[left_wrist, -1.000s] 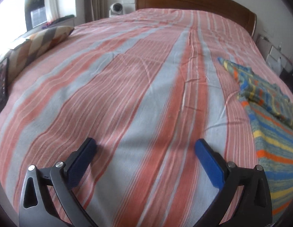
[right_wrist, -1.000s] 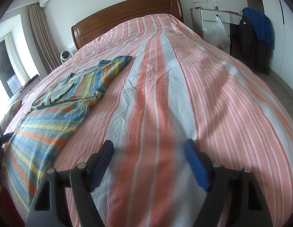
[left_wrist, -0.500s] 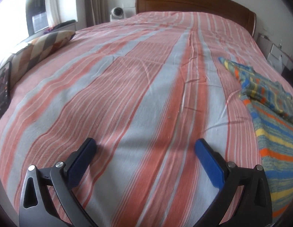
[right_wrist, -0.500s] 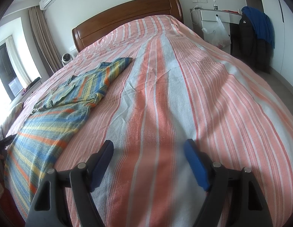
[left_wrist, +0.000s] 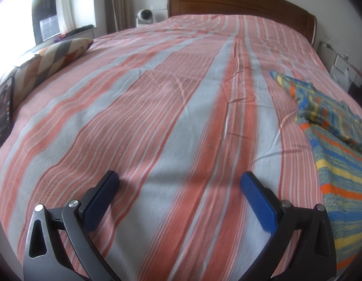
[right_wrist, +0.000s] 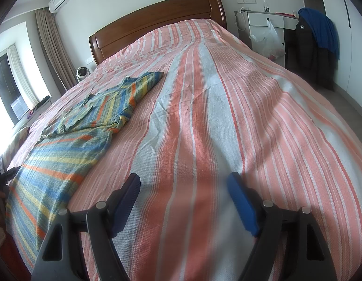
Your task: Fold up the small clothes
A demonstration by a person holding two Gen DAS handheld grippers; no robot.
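Between both wide, empty grippers: striped shirt (right_wrist: 63, 145) flat on bedspread (right_wrist: 204, 117), left of right gripper (right_wrist: 183, 187), right of left gripper (left_wrist: 178, 182).

Striped shirt (right_wrist: 63, 154) (unfolded) — bedspread (right_wrist: 227, 117)

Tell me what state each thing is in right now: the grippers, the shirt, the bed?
Left gripper: open, empty, over the bedspread.
Right gripper: open, empty.
Striped shirt: spread out, one sleeve folded in, not held.
Bedspread: laid flat, lightly creased.
Phone: screen lit, leaning on the cushion.
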